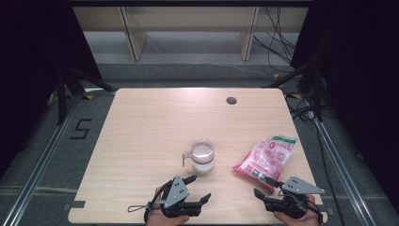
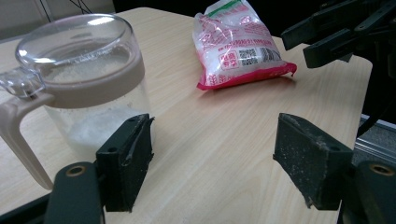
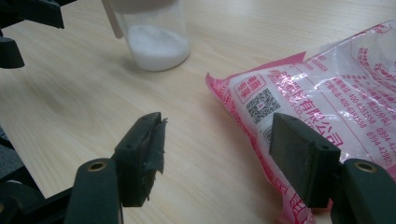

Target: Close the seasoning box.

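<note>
My left gripper (image 1: 201,187) hovers low over the near edge of the tabletop (image 1: 150,127), jaws spread wide with nothing between them; in the left gripper view one pad sits just beside the base of the clear jug (image 1: 203,157) without pressing on it. The jug stands upright a little nearer the near edge than the tabletop's middle, with a beige collar and handle, a clear lid, and white grains in its bottom. My right gripper (image 1: 266,188) is near the near right corner, jaws also apart and empty; in the right gripper view one pad stands over the near end of the pink-and-white bag (image 1: 267,157), the other over bare wood. The bag lies flat toward the right edge, well apart from the jug. A small dark grommet (image 1: 231,100) sits near the far edge.
</note>
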